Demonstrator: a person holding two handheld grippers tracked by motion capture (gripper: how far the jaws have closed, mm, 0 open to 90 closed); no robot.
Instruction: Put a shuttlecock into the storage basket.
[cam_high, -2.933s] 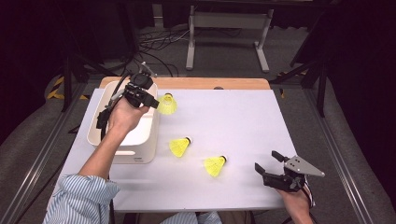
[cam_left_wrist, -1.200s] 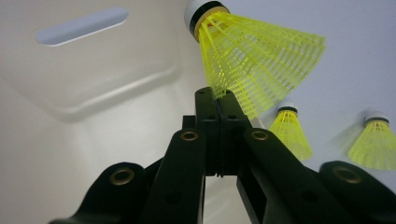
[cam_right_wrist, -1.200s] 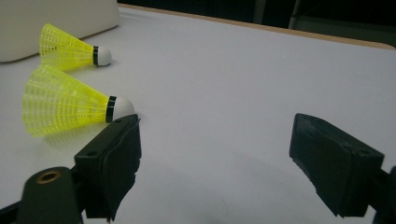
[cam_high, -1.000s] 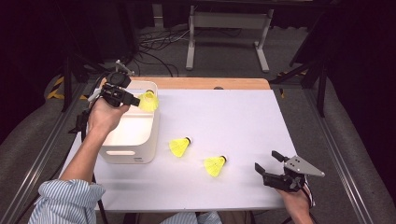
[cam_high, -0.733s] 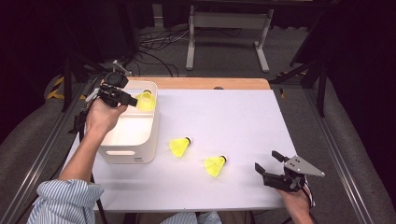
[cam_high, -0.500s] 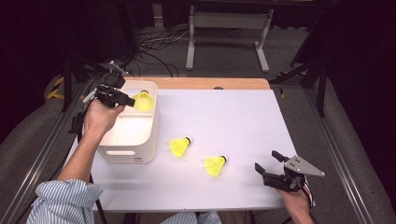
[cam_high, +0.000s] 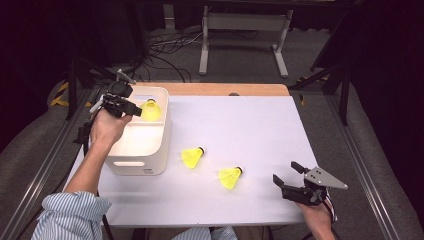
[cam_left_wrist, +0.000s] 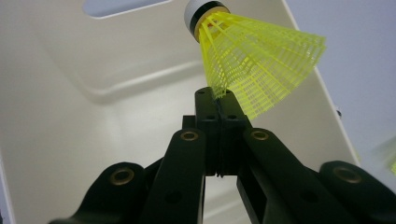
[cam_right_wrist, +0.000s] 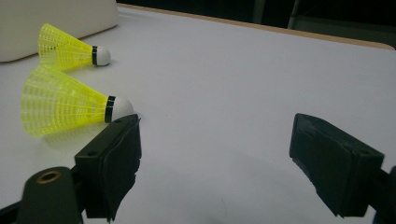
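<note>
We hold a yellow mesh-skirted shuttlecock with a white cork tip clamped by its skirt edge in the left gripper, directly over the far end of the white rectangular plastic bin at the counter's left edge. Its long axis tilts, cork end away from the gripper. Release would likely drop it inside. The right gripper rests spread wide near the counter's front right corner, nearer the two shuttlecocks lying mid-counter.

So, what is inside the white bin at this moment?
The white bin looks bare inside where its floor shows. The left gripper holds a yellow shuttlecock by its skirt over the opening, not yet dropped. The hand covers part of the floor, so that part cannot be checked.
</note>
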